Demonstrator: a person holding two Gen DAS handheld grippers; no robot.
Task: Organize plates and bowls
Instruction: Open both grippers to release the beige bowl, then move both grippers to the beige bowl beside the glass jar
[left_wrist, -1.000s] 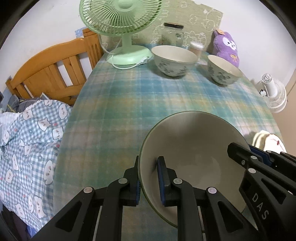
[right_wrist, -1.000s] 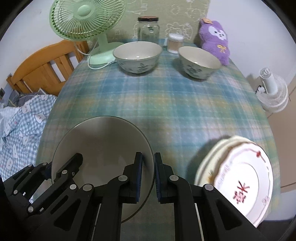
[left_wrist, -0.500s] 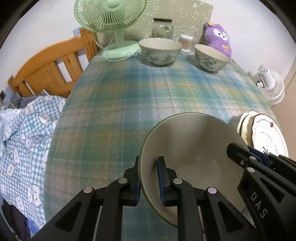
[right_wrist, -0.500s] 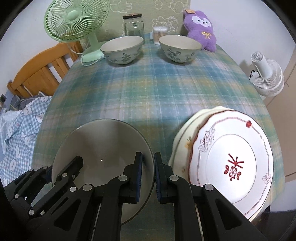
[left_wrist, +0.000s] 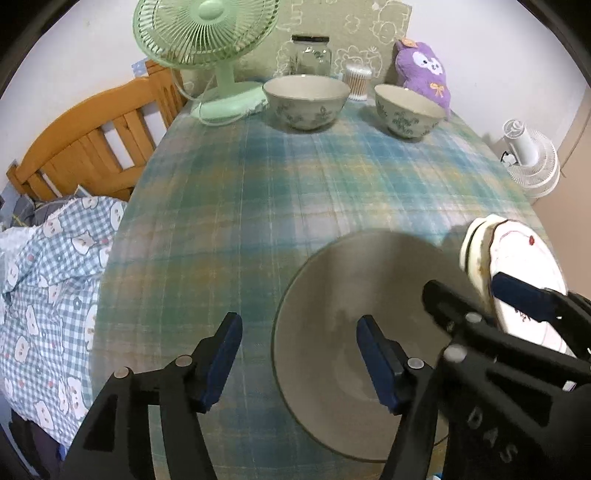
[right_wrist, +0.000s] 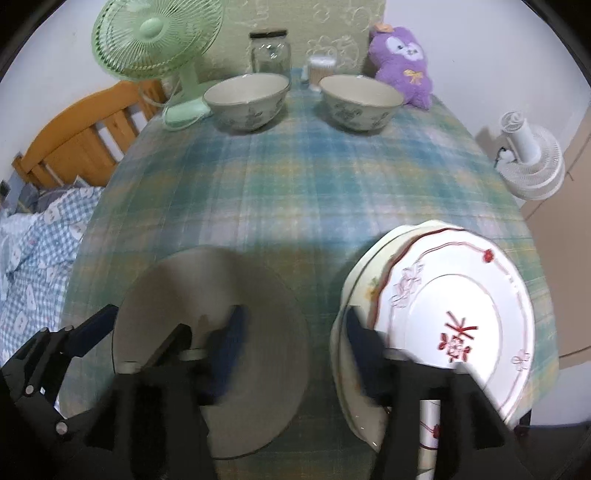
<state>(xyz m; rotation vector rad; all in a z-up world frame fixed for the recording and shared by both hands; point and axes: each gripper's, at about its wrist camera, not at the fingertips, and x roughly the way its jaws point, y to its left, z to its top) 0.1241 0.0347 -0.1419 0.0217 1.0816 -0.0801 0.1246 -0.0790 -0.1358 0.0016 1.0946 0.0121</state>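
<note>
A grey plate (left_wrist: 354, 291) lies near the front of the plaid table; it also shows in the right wrist view (right_wrist: 207, 295). My left gripper (left_wrist: 299, 354) is open, its jaws straddling the plate's left rim. My right gripper (right_wrist: 295, 336) is open, straddling the plate's right rim next to a stack of white plates (right_wrist: 454, 314) with red trim. The stack also shows in the left wrist view (left_wrist: 517, 258). Two patterned bowls (left_wrist: 306, 98) (left_wrist: 408, 110) stand at the far end.
A green fan (left_wrist: 207, 40), a glass jar (left_wrist: 310, 55), a cotton-swab pot (left_wrist: 356, 83) and a purple plush toy (left_wrist: 424, 74) line the far edge. A wooden bed frame (left_wrist: 92, 144) stands left. A white fan (left_wrist: 528, 162) sits on the floor at right.
Both grippers have opened and let go of the grey plate, which now rests on the table beside the plate stack. Both views have pulled back and show motion blur.
</note>
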